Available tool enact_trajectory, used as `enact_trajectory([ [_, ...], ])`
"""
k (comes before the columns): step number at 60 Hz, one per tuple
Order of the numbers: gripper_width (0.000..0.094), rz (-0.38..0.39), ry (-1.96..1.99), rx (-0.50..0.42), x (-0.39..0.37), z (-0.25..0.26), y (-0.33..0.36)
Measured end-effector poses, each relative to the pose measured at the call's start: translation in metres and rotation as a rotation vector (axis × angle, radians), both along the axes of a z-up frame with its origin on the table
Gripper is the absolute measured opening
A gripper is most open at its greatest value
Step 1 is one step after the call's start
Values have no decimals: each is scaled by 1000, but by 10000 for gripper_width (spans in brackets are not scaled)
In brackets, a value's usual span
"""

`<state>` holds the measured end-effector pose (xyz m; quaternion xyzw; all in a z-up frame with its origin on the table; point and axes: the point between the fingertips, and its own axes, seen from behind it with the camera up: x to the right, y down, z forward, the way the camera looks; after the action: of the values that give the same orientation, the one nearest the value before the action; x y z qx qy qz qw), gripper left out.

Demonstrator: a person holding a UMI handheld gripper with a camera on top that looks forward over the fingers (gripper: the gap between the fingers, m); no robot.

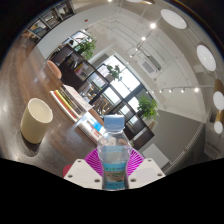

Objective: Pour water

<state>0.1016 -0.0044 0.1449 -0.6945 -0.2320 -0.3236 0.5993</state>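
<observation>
Gripping a clear plastic water bottle (114, 160) between its two pink-padded fingers, the tool (114, 172) is closed onto the bottle's body, a pad (93, 163) showing at each side with no gap visible between pad and plastic. The bottle carries a pale blue cap (115, 122) that appears to be on, and a blue label band low on its body. The whole scene is tilted hard, so the bottle seems to be carried in the air rather than resting on anything, though its base is hidden below the fingers.

Beyond the bottle and off to one side, well apart from it, a cream-coloured cup (36, 120) stands on a glossy brown surface (30, 75); it is the likely target for the water. Farther out lie a room with shelving, potted plants (148, 106), large bright windows and a ceiling with round lights.

As for progress, the pickup looks done and the pour itself has not begun: the bottle's mouth is nowhere near the cup, and the cap would probably need to come off first. Whether the cup already holds anything cannot be seen from this angle, nor can the water level in the bottle be read with confidence.
</observation>
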Motion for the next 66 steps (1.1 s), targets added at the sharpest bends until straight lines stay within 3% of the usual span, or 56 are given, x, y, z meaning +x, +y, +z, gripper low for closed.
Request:
enact_trajectory([
  [20,249,113,-836,-15,-76,15,37],
  [43,251,222,-1562,37,-124,7,55],
  [55,250,202,-1485,57,-106,16,56],
  [66,249,139,-928,106,-105,62,52],
])
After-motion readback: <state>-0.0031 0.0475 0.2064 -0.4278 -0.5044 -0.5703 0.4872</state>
